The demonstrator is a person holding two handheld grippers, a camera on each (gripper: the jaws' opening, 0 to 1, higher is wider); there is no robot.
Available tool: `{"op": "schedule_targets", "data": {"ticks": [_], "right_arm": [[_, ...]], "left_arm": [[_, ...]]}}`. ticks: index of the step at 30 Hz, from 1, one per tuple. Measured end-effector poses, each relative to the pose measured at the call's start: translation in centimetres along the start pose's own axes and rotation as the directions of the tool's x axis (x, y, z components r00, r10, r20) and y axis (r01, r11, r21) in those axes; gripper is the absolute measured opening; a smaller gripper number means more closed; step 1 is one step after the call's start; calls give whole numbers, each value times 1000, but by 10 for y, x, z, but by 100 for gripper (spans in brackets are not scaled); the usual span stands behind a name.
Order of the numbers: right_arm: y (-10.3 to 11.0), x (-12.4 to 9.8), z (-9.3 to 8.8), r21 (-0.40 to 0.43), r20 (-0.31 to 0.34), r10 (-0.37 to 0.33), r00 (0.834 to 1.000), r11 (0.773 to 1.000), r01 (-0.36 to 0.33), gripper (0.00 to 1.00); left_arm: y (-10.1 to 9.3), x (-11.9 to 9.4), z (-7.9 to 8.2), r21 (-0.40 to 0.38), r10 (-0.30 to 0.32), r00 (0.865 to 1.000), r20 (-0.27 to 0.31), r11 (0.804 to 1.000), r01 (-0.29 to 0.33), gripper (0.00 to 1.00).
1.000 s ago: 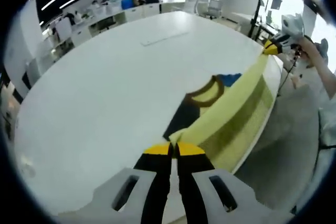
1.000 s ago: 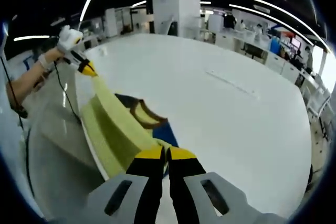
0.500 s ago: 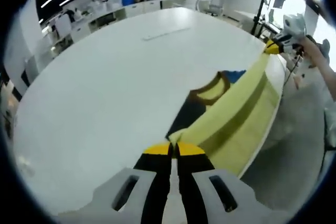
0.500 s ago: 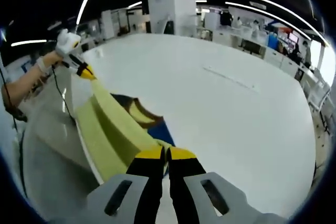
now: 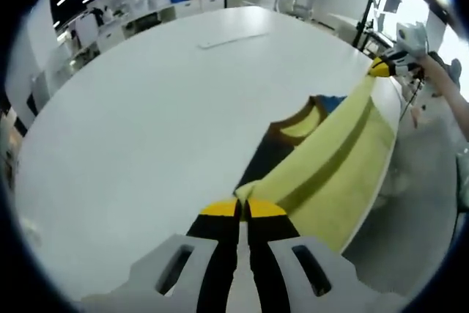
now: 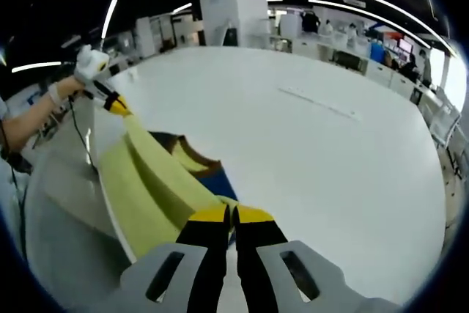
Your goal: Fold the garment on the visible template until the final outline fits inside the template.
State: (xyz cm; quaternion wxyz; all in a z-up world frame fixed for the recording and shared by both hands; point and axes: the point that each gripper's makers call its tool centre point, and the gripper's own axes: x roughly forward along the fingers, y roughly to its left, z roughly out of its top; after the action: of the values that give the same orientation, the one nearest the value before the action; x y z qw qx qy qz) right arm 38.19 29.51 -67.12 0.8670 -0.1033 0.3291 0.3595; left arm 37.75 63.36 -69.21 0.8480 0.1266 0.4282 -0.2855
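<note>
A yellow garment [image 5: 333, 153] with a brown collar [image 5: 298, 116] and dark and blue patches hangs stretched over the near edge of the white table [image 5: 146, 100]. My left gripper [image 5: 243, 206] is shut on one corner of it. My right gripper [image 6: 231, 212] is shut on the opposite corner, with the garment [image 6: 150, 181] running away to the left. In the left gripper view the right gripper [image 5: 382, 68] shows at the far end of the cloth, held by a gloved hand. In the right gripper view the left gripper [image 6: 116, 103] pinches the far corner. Part of the cloth droops below the table edge.
A thin pale strip [image 5: 229, 39] lies on the far part of the table, also seen as a strip [image 6: 316, 103] in the right gripper view. Desks, chairs and people stand in the office behind. A white pillar [image 6: 229, 1] rises beyond the table. Grey floor lies below the table edge.
Both views have shifted slightly; the garment has been drawn a little further onto the table, still stretched between the two shut grippers.
</note>
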Motion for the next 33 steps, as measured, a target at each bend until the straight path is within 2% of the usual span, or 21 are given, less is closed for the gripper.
{"op": "schedule_targets", "data": {"ticks": [33], "right_arm": [[-15,26,-13,78,-17,6,1000,997,-5,3]], "left_arm": [[11,31,-5,-39,-14,1000,-25,999,13,0]]}}
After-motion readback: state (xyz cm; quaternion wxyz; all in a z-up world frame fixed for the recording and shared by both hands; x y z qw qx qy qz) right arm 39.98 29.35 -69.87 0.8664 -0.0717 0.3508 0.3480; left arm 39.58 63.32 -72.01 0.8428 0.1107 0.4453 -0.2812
